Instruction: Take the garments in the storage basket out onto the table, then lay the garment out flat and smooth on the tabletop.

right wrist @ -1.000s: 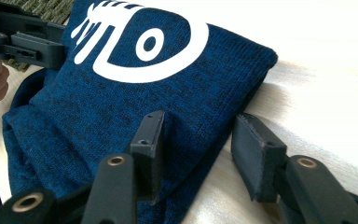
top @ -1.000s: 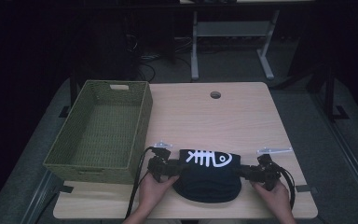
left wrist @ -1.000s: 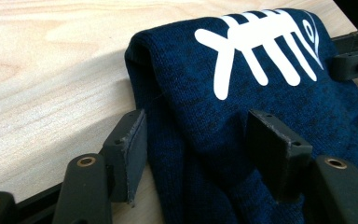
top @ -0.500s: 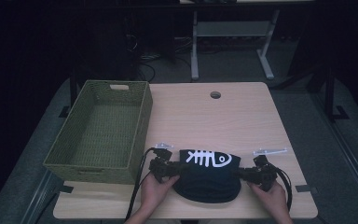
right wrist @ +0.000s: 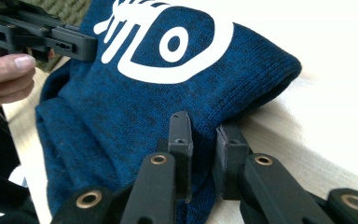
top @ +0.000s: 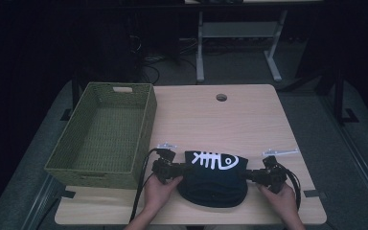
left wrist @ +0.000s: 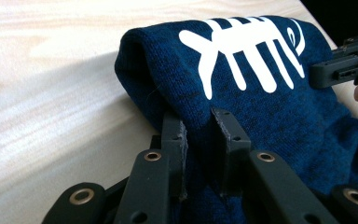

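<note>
A dark blue knit garment (top: 215, 181) with a white fish-skeleton print lies folded near the table's front edge. My left gripper (top: 184, 168) is at its left end and my right gripper (top: 248, 175) at its right end, a hand behind each. In the left gripper view, the jaws (left wrist: 200, 133) have just been closing and now pinch a fold of the knit (left wrist: 261, 116). In the right gripper view, the jaws (right wrist: 204, 133) have likewise just been closing and squeeze the garment's (right wrist: 135, 107) rolled edge.
An empty green woven basket (top: 104, 134) stands on the table's left side, close to my left gripper. A round cable hole (top: 221, 97) sits near the far edge of the wooden tabletop (top: 211, 124). A desk frame (top: 239, 43) stands on the dark floor beyond.
Both grippers' jaws have closed onto the garment's two ends. The hands and the garment have stayed about where they were.
</note>
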